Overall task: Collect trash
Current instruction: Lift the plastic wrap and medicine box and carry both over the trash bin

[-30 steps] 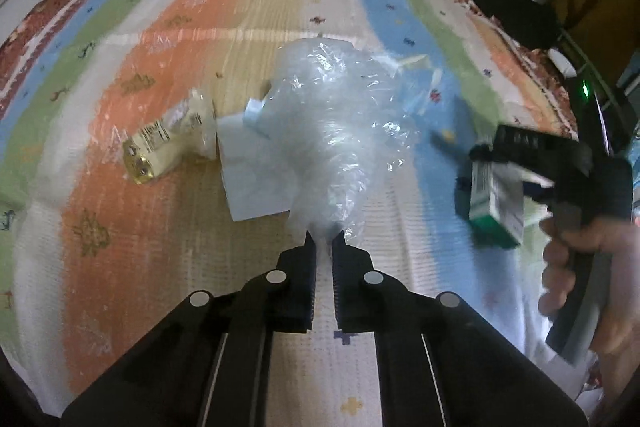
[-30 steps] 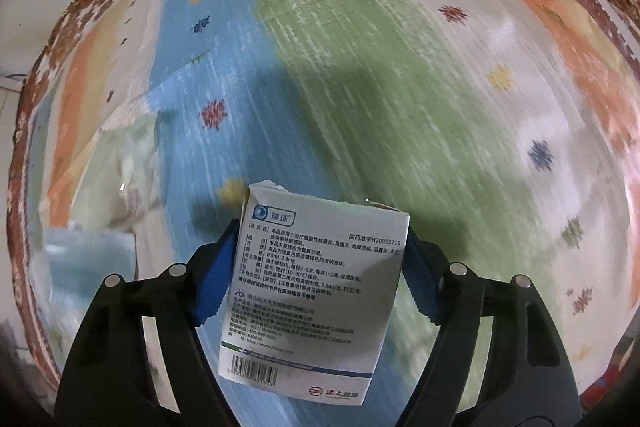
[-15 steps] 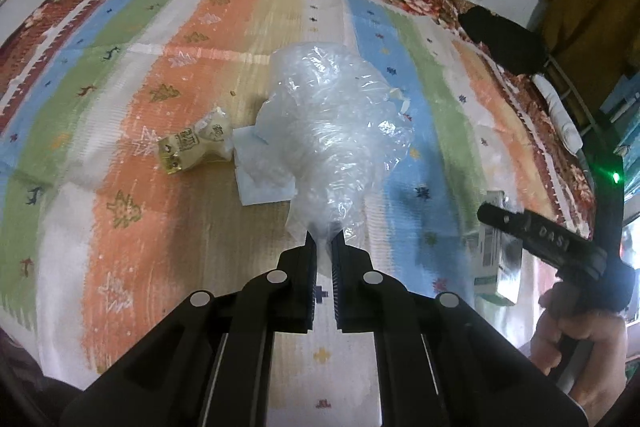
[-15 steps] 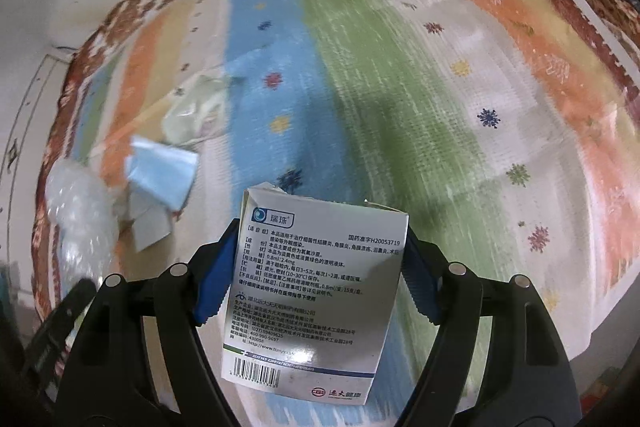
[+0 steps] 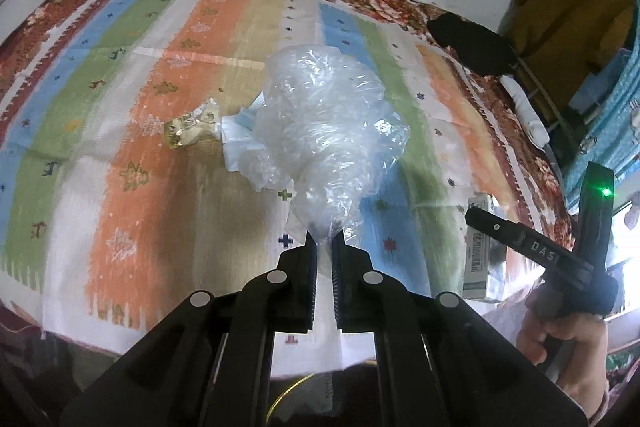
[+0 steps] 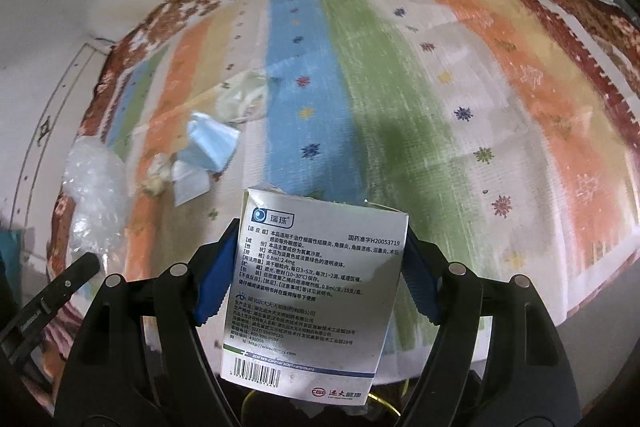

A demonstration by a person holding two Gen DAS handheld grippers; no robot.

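1. The box (image 6: 316,291), white with printed text and a barcode, is clamped between the blue pads (image 6: 212,283) of the right gripper (image 6: 320,247), as it was a second ago; it sits at 6 o'clock in the right wrist view, its torn top edge pointing to 12.
2. The clear bag (image 5: 324,135) is pinched at its neck by the left gripper (image 5: 325,247), jaws together on the plastic; it billows toward 12 o'clock, unchanged in the grip.
3. Both grippers now sit higher over the blanket (image 5: 132,155): more of its striped width and the floral border shows than before.
4. On the blanket, the yellow wrapper (image 5: 192,129) lies at 10 o'clock from the bag, with blue-white paper (image 5: 236,139) beside it; both look smaller than a second ago.
5. In the left view the right gripper (image 5: 480,227) and the hand (image 5: 568,347) holding it have shifted to 4 o'clock, the box edge-on beside them.
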